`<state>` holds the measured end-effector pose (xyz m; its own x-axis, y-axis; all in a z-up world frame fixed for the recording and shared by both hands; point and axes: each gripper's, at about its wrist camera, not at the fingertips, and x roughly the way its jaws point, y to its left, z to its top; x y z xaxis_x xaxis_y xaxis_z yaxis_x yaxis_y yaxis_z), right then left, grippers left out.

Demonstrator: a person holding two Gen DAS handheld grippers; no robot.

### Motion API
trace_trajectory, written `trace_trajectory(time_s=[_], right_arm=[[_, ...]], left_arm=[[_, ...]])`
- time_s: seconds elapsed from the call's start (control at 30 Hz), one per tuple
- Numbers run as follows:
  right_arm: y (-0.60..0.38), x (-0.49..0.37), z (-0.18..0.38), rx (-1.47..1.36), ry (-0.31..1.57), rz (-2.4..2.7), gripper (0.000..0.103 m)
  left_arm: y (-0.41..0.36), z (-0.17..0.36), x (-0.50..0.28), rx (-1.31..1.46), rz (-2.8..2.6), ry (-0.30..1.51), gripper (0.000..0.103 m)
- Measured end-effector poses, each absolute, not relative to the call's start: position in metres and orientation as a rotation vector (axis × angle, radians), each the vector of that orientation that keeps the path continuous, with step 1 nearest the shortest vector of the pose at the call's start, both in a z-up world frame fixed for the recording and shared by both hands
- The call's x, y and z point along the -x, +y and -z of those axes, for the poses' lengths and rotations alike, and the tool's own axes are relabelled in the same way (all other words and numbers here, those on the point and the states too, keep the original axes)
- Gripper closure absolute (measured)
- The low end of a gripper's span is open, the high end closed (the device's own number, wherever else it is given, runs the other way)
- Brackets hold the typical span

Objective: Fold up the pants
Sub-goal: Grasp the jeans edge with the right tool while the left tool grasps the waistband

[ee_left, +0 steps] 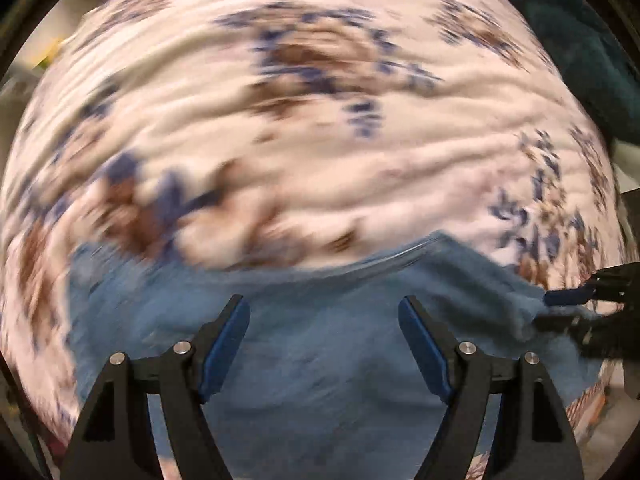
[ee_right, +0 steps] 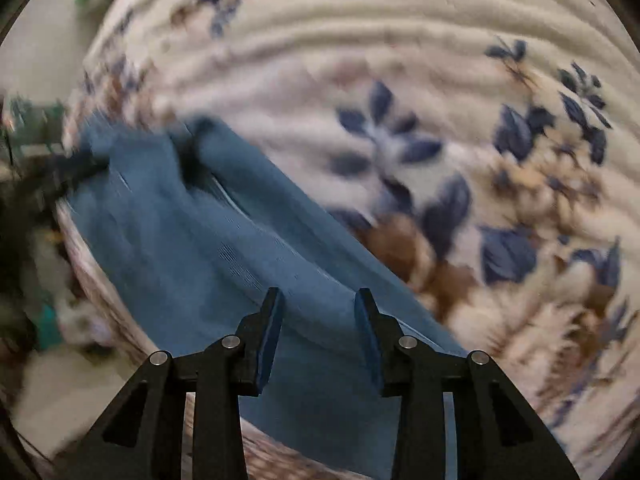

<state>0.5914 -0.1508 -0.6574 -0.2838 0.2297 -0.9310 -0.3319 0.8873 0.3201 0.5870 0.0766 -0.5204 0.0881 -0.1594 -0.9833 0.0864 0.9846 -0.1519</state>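
The blue pants (ee_left: 320, 340) lie folded on a white floral bedspread (ee_left: 320, 140). My left gripper (ee_left: 324, 308) hangs above them, pointing straight down, its jaws wide open with nothing between them. My right gripper (ee_right: 319, 300) stands open over a long fold of the pants (ee_right: 180, 240), its blue pads clear of the cloth. In the left wrist view the right gripper (ee_left: 568, 310) shows at the right edge, beside the pants' corner. The left gripper (ee_right: 60, 176) is a dark blur at the pants' far end in the right wrist view. Both pictures are motion-blurred.
The ridged floral bedspread (ee_right: 420, 128) fills most of both views. A dark teal cloth (ee_left: 592, 40) lies at the top right beyond it. The bed's edge (ee_right: 92, 280) runs down the left, with pale floor (ee_right: 40, 60) and blurred clutter past it.
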Motion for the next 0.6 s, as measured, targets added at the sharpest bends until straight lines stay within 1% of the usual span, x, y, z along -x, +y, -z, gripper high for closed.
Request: trace_trajectory(time_s=[0.13,0.23,0.27,0.3,0.33,0.4,0.47,0.5,0.53,0.57,0.6], right_arm=[[-0.165,-0.578,0.667,0.201,1.794,-0.567,0.063],[-0.179,-0.575,0.678,0.196,1.799,-0.578,0.064],[-0.184,-0.575,0.68,0.176,1.79,-0.589,0.068],[-0.187,-0.574,0.68,0.173,1.778,-0.591,0.082],[-0.188,-0.574,0.681,0.17,1.769,-0.593,0.09],[-0.182,-0.572,0.68,0.176,1.741,-0.566,0.097],[-0.181,-0.569,0.678,0.187,1.704,-0.522,0.098],[-0.183,-0.57,0.675,0.177,1.683,-0.49,0.099],[-0.185,-0.567,0.674,0.153,1.666,-0.464,0.099],[-0.194,-0.57,0.673,0.094,1.662,-0.426,0.099],[-0.202,-0.573,0.676,0.021,1.685,-0.403,0.099]], left_arm=[[0.035,0.553,-0.611,-0.046,0.231,1.518,0.026],[0.024,0.57,-0.625,-0.1,0.222,1.532,0.026],[0.024,0.57,-0.627,-0.084,0.22,1.534,0.026],[0.025,0.57,-0.63,-0.079,0.217,1.532,0.026],[0.025,0.569,-0.632,-0.078,0.214,1.527,0.026],[0.027,0.567,-0.636,-0.07,0.208,1.517,0.026],[0.029,0.564,-0.638,-0.069,0.209,1.491,0.031],[0.029,0.561,-0.639,-0.07,0.221,1.476,0.046],[0.03,0.557,-0.639,-0.067,0.239,1.465,0.072],[0.026,0.555,-0.645,-0.086,0.244,1.461,0.083],[0.025,0.553,-0.648,-0.088,0.274,1.464,0.084]])
